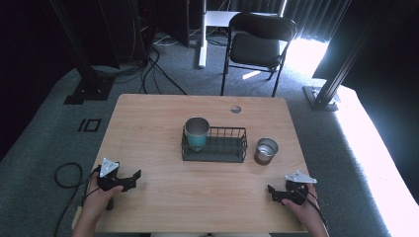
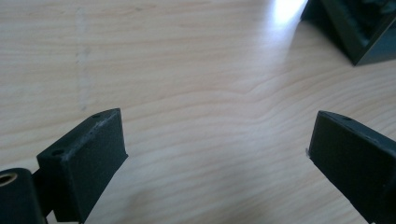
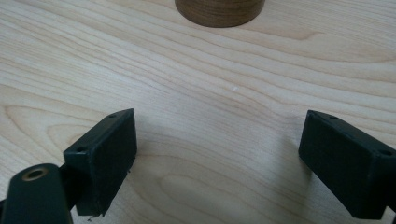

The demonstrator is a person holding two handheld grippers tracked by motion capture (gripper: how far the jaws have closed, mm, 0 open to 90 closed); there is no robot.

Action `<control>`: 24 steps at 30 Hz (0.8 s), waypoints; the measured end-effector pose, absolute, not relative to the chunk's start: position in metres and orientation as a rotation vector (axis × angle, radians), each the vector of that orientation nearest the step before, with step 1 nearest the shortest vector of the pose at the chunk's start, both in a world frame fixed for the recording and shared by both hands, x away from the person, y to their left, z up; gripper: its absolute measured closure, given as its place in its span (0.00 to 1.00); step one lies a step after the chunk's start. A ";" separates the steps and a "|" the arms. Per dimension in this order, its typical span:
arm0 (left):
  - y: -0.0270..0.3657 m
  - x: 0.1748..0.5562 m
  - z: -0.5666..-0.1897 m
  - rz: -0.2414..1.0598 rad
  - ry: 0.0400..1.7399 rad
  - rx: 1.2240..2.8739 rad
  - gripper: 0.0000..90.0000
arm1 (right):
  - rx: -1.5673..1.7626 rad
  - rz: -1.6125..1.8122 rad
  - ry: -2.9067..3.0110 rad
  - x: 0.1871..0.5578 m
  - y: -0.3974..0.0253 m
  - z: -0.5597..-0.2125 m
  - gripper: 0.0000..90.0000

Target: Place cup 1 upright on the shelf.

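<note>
On the wooden table, 2 cups stand upright, mouths up. The teal cup sits in the left end of the black wire basket at the table's middle, its long axis vertical. The brown cup stands on the table just right of the basket, apart from it. The left gripper rests at the near left, jaws spread wide and empty, pointing right toward the basket, well apart from it. The right gripper lies at the near right, jaws likewise wide and empty, with the brown cup farther off, beyond it.
</note>
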State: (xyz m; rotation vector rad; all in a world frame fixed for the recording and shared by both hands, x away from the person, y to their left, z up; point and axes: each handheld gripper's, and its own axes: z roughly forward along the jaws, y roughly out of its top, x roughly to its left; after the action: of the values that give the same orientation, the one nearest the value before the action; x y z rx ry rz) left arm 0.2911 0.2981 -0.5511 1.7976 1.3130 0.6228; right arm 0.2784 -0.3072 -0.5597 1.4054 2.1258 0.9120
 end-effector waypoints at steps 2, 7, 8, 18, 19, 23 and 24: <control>0.301 0.288 -0.552 0.635 1.334 1.814 0.05 | 1.405 0.912 2.126 0.278 -0.307 -0.560 0.12; 0.309 0.283 -0.553 0.656 1.390 1.787 0.05 | 1.405 0.913 2.125 0.278 -0.307 -0.560 0.12; 0.313 0.281 -0.553 0.668 1.429 1.798 0.05 | 1.405 0.913 2.125 0.278 -0.307 -0.560 0.12; 0.323 0.279 -0.555 0.689 1.546 1.882 0.05 | 1.405 0.913 2.125 0.278 -0.307 -0.560 0.12; 0.322 0.280 -0.556 0.672 1.548 1.895 0.05 | 1.405 0.913 2.125 0.278 -0.307 -0.560 0.12; 0.319 0.282 -0.557 0.661 1.542 1.937 0.05 | 1.405 0.913 2.125 0.278 -0.307 -0.560 0.12; 0.319 0.282 -0.558 0.656 1.543 1.932 0.05 | 1.405 0.913 2.125 0.278 -0.307 -0.560 0.12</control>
State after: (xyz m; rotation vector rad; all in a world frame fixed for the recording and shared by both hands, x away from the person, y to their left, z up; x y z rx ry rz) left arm 0.2824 0.3187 -0.5575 1.9317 1.5432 0.6564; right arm 0.2784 -0.3072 -0.5597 1.4054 2.1253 0.9133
